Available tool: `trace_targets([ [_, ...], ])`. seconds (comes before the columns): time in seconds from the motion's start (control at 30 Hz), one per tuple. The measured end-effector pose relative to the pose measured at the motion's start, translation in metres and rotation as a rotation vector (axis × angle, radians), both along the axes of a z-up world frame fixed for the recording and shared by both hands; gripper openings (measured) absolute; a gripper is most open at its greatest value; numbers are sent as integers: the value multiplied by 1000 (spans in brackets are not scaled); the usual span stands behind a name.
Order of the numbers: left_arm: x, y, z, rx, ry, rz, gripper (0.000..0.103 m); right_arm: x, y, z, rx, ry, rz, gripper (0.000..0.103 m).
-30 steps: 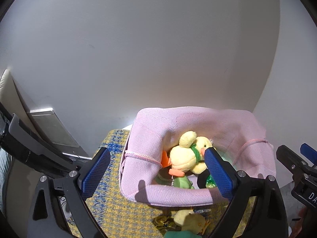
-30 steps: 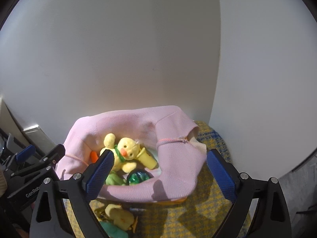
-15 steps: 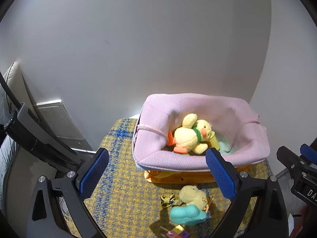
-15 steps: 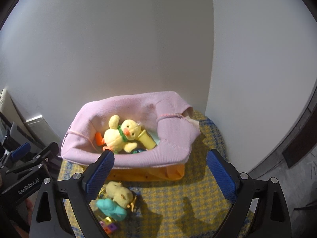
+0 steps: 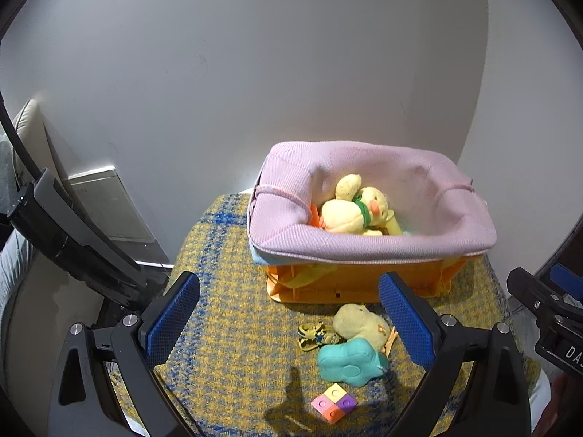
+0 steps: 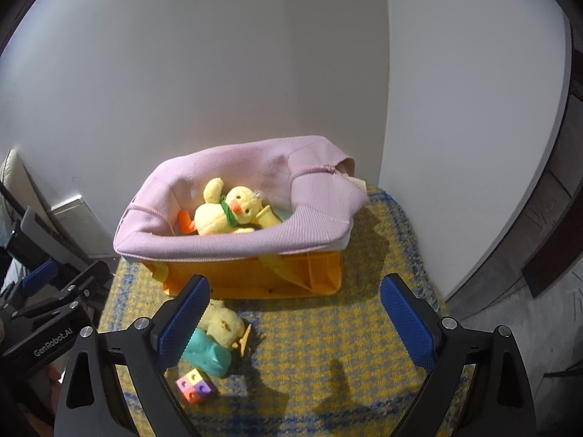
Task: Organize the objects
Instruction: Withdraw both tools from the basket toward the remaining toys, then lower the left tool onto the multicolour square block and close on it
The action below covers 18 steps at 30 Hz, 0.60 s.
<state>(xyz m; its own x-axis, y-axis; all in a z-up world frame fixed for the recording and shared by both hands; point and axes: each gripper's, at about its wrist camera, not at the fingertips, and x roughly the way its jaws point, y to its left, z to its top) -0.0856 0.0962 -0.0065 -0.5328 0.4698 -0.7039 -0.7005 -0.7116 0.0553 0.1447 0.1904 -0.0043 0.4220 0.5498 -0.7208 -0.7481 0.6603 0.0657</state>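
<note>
A yellow-and-blue woven cloth (image 5: 233, 331) covers the surface that carries everything, with white wall behind it. Ahead of the left gripper's (image 5: 289, 322) fingers and beyond them, toward the wall, an orange bin (image 5: 349, 280) lined with pink fabric stands on the cloth. Nearer, between the bin and the fingers, a small cluster lies on the weave: a pale yellow plush (image 5: 360, 322) just in front of the bin, a tiny yellow sandal (image 5: 315, 335) touching its left side, a teal soft toy (image 5: 348, 362) against its near side, and a four-coloured block (image 5: 334, 402) closest, a little apart from the teal toy.
</note>
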Motion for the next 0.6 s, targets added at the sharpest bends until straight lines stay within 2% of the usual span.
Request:
trace_targets([
  [0.3,16,-10,-32,-21,-3,-18,100,-11,-15,-30,-33,24,-11,95],
  [0.6,27,-17,-70,-38,-44,-35,100,-16,-26,-59,-73,36,-22,95],
])
